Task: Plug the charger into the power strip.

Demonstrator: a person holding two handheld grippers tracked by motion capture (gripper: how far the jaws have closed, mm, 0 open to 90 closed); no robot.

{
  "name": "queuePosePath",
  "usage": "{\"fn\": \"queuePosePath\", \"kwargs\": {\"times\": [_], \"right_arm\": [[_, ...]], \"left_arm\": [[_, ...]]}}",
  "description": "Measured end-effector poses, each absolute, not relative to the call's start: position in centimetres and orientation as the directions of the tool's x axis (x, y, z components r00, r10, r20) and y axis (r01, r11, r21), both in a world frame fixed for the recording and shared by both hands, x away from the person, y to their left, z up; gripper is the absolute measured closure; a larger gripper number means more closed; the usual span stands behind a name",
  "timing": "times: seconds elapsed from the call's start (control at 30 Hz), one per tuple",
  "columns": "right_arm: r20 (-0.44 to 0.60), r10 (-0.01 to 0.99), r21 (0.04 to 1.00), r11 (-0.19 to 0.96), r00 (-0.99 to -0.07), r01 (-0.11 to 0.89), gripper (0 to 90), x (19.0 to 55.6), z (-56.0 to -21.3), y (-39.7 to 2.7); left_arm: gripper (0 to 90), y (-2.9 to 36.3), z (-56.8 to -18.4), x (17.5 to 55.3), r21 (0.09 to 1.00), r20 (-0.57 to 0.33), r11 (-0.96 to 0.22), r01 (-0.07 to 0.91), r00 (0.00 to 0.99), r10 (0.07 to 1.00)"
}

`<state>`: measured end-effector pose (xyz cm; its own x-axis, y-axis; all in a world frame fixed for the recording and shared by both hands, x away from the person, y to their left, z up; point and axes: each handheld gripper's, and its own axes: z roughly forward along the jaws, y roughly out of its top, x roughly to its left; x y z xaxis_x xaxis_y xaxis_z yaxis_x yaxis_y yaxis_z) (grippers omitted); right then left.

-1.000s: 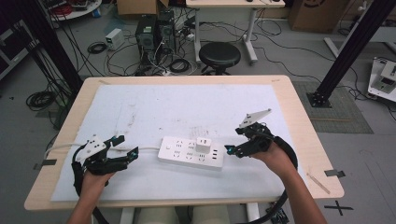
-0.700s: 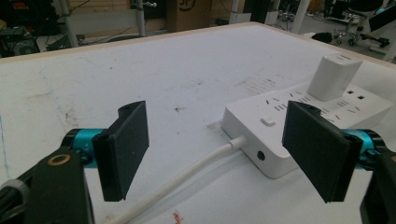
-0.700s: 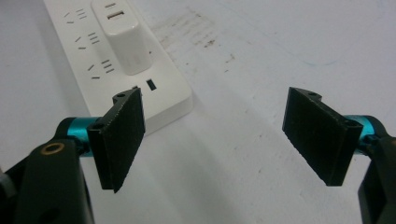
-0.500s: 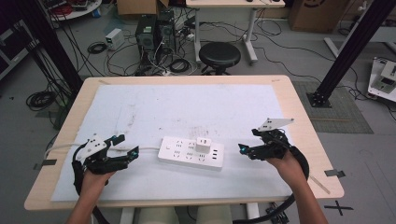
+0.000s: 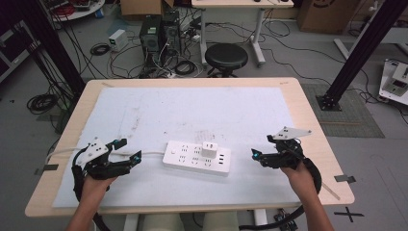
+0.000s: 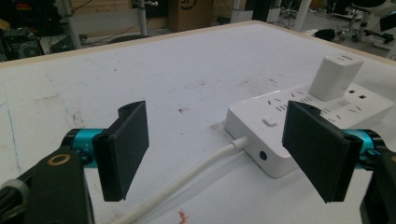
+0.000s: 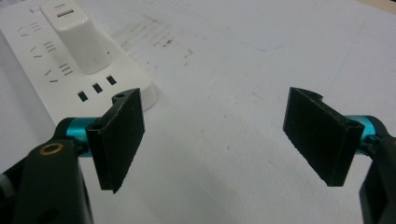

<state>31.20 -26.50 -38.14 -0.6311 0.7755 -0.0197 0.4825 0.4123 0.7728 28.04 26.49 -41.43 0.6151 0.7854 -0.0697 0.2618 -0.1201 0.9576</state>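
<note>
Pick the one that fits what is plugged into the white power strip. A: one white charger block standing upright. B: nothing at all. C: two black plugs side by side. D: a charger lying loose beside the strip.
A: a single white charger block stands upright in the power strip.

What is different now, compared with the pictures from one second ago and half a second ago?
The right gripper drew back from the power strip, out toward the table's right edge, and lies flatter; its jaws are open and hold nothing. The left gripper stayed where it was, open, beside the strip's cable. The strip and the white charger plugged into it did not move.
</note>
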Motion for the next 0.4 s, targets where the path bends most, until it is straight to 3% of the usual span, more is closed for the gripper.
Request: {"fn": "queuePosePath", "kwargs": {"times": [0.4], "right_arm": [[0.005, 0.793, 0.774, 0.383, -0.609, 0.504, 21.1, 30.7, -39.2, -27.2]], "left_arm": [[23.0, 26.3, -41.5, 28.3, 0.955, -0.067, -0.129, 0.268, 0.617, 0.784]]}}
